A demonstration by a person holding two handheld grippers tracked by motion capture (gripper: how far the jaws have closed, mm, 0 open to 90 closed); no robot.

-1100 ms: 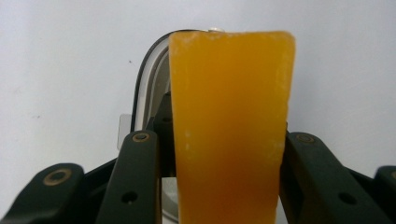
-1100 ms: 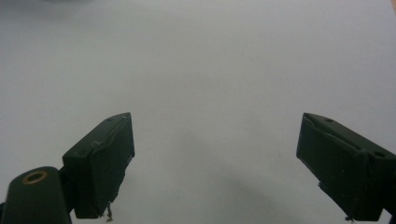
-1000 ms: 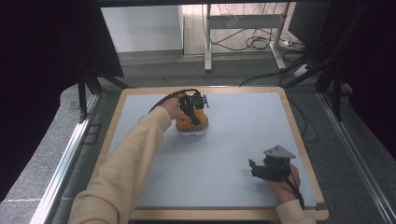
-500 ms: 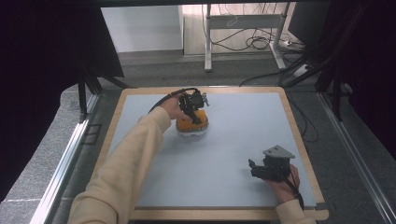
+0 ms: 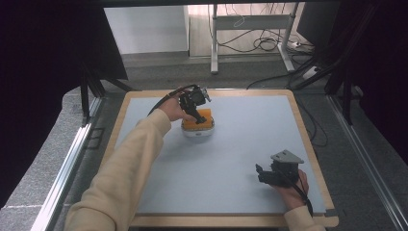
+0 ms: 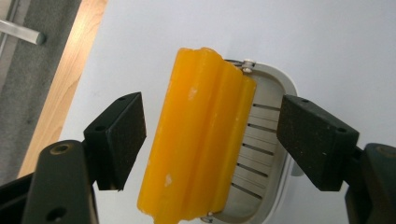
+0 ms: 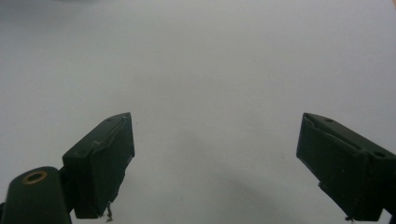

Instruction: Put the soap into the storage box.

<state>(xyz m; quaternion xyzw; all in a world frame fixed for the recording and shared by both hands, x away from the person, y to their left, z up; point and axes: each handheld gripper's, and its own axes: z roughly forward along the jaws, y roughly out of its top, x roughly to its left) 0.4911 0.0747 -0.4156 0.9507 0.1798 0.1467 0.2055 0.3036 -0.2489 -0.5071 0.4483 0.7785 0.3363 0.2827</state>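
An orange bar of soap [image 6: 196, 135] lies on a white soap dish [image 6: 286, 85] with a slatted metal insert, covering one side of it. My left gripper [image 6: 212, 135] hangs over it, open, one jaw on each side of the bar with a gap to both. In the high view the soap [image 5: 202, 118] and dish [image 5: 197, 132] sit at the mat's far middle-left, under the left gripper [image 5: 195, 103]. My right gripper [image 5: 262, 174] rests low near the front right corner. It [image 7: 215, 158] stands open over bare mat.
A pale blue-grey mat [image 5: 231, 154] covers the table, framed by a wooden edge [image 5: 308, 139]. A long sleeve [image 5: 125, 178] crosses the left half. Beyond the far edge stand table legs and floor cables [image 5: 260, 43].
The left gripper has drawn back slightly from the dish, so more of the orange soap shows. The right gripper has stayed still.
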